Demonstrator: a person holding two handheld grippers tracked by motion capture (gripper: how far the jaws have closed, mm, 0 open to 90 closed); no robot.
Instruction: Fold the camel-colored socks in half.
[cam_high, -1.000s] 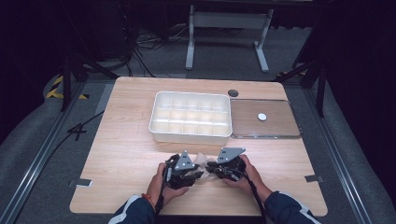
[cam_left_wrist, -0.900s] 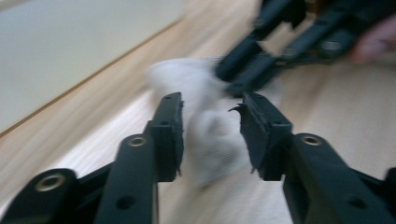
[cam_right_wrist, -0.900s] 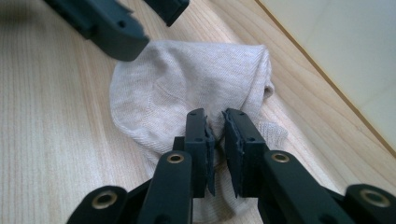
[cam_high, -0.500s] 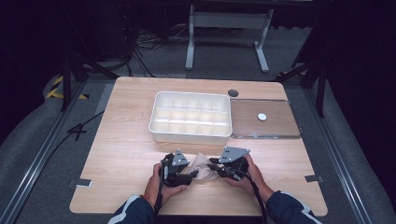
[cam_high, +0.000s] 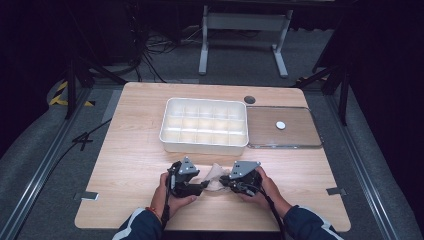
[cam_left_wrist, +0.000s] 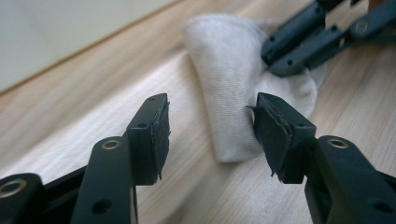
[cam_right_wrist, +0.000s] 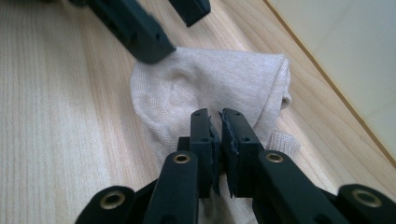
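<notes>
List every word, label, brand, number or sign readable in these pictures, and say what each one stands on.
No readable text anywhere.
Beige sock: plain knit, no label or brand.
White compartment tray: unmarked.
Clear lid: a small white round spot, no writing legible.
Left gripper and right gripper: black jaws, no markings.
Yellow-and-black hazard stripes on the floor: a sign, no words.

Sock (cam_right_wrist: 210, 88) partly covered by the right gripper (cam_right_wrist: 219, 128) and cut off at the bottom edge of the right gripper view. Too small in the high view to tell the round white thing (cam_high: 280, 125) on the lid (cam_high: 300, 135). Blurred white tray (cam_left_wrist: 56, 32) cut off at top left in the left gripper view.
</notes>
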